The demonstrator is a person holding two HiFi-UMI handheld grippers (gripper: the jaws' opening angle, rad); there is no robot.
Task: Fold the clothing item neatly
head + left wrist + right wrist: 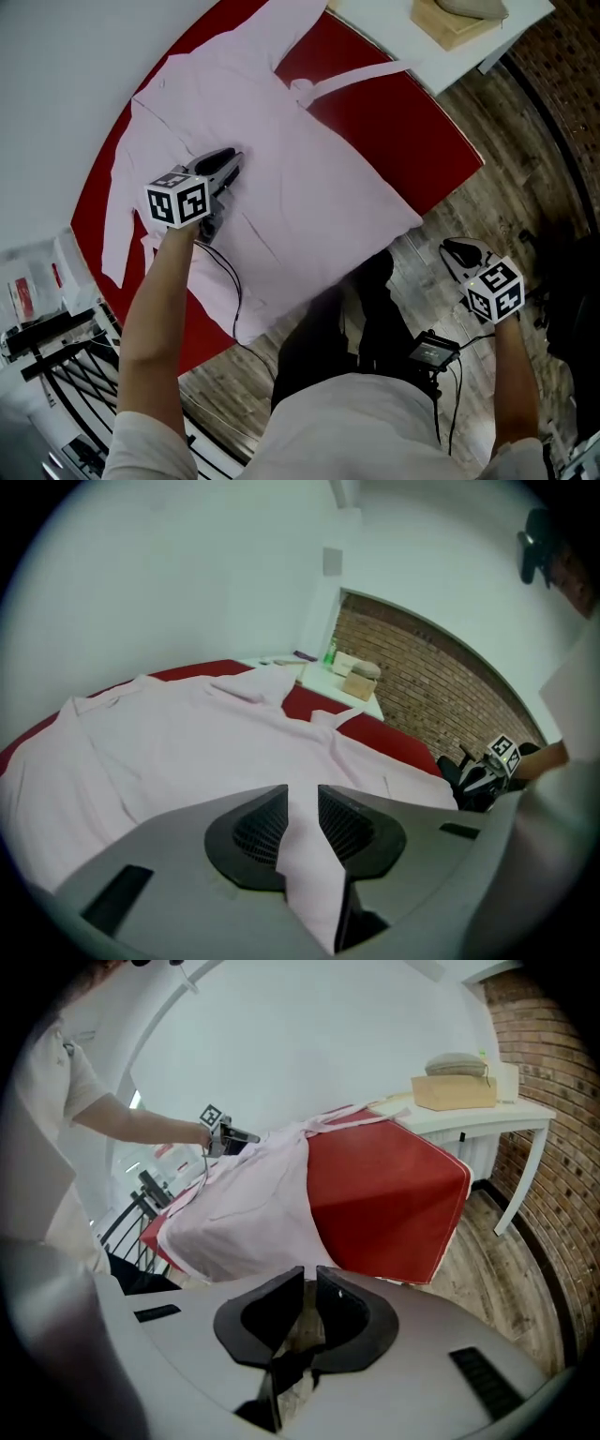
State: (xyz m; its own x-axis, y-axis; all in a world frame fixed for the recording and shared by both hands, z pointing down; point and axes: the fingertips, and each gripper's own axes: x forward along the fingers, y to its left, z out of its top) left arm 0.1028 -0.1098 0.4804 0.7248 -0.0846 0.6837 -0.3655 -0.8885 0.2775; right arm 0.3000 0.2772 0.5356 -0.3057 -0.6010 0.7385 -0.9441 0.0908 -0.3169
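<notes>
Jaws of the left gripper [302,803] are clamped on a fold of the pink shirt [187,752], which runs up between the pads in the left gripper view. The rest lies spread over the red table [398,742]. In the right gripper view, the right gripper [310,1288] has its jaws together and empty, off the table's edge above the wooden floor [497,1260]. The head view shows the shirt flat across the table, the left gripper over its middle and the right one well apart.
</notes>
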